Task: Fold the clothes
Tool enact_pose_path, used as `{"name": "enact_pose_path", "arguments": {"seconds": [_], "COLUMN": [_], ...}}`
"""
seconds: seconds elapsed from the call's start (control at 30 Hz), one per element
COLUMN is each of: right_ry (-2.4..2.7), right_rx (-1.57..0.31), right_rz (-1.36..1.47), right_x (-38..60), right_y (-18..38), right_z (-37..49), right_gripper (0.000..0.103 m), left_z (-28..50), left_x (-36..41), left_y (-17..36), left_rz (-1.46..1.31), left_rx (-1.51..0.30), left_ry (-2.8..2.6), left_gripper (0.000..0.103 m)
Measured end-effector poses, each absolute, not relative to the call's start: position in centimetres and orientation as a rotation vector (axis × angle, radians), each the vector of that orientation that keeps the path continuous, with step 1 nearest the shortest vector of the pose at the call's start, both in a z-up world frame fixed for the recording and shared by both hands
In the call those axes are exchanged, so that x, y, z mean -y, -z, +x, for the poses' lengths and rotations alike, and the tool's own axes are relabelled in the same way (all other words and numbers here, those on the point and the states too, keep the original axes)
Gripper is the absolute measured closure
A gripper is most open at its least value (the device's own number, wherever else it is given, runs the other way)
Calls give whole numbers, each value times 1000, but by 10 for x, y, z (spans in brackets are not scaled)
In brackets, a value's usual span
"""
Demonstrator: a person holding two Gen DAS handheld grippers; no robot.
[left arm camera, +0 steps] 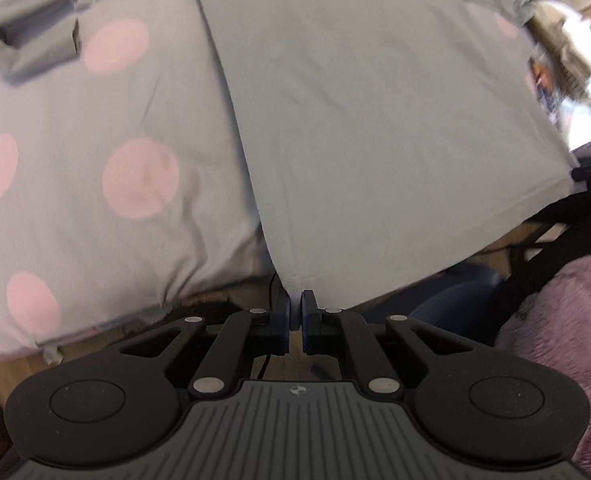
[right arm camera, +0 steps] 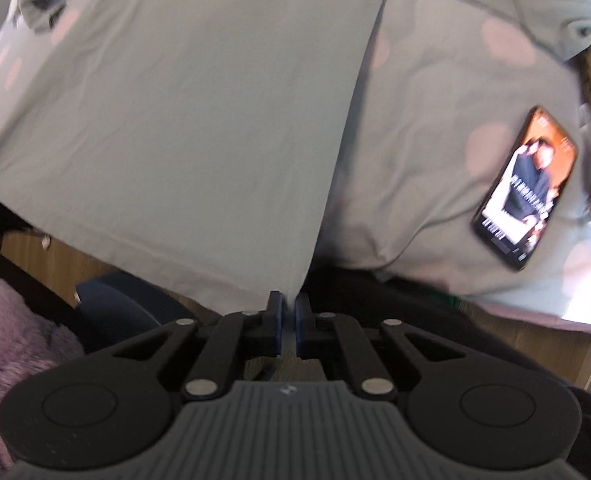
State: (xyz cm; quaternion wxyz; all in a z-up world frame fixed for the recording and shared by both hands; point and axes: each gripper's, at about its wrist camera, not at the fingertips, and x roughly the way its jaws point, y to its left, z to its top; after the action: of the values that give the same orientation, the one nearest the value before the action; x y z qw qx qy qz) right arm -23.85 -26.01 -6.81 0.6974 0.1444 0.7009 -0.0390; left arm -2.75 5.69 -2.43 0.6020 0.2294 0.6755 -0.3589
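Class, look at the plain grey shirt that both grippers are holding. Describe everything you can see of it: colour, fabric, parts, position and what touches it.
The grey shirt is plain, pale grey, of soft knit-looking fabric with a stitched hem along its near edge. It lies spread over the spotted bedcover, sleeves bunched at the far end. Its two near corners are pinched, one by the left gripper and one by the right gripper, both shut on the cloth, so the hem hangs taut between them, off the bed's edge. The surface looks smooth, with faint creases.

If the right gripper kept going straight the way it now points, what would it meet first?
Probably only more of the grey shirt that the right gripper is already shut on at a bottom corner. Past that hanging cloth lies the dotted bedding; depth is unclear.
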Motion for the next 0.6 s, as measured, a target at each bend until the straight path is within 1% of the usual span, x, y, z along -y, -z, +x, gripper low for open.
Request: {"name": "enact_pose_path", "arguments": {"seconds": [0.17,0.33,0.4,0.43,0.47,0.5,0.53,0.57,0.6], "right_ry": [81,77,85,90,96,101,107,116,129], "right_rx": [-1615,-1611,-1606,-1603,-1598,-1590,-1581,-1569,-1552], "right_rz": [278,275,275,274,275,278,281,285,293], "right_x": [248,246,246,246,247,249,251,254,259], "right_y": [90,97,95,93,91,87,83,79,73], "right_z": [-231,-225,-222,-221,-221,-220,-219,-218,-216], "right_gripper": [97,96,91,91,89,80,76,75,75], "left_z": [-29,-24,-24,-24,-23,-21,-19,-17,-14], "left_x": [-57,-48,-47,-47,-47,-47,-48,-47,-46], "left_y": [43,55,56,56,55,52,49,45,40], "left_rz": [607,592,585,575,557,537,517,499,485], "left_rx": [-1601,-1625,-1628,-1629,-1628,-1627,-1628,-1627,-1621], "left_ry": [807,784,776,772,772,773,772,766,760], "left_gripper": [100,99,99,99,99,98,95,89,88]}}
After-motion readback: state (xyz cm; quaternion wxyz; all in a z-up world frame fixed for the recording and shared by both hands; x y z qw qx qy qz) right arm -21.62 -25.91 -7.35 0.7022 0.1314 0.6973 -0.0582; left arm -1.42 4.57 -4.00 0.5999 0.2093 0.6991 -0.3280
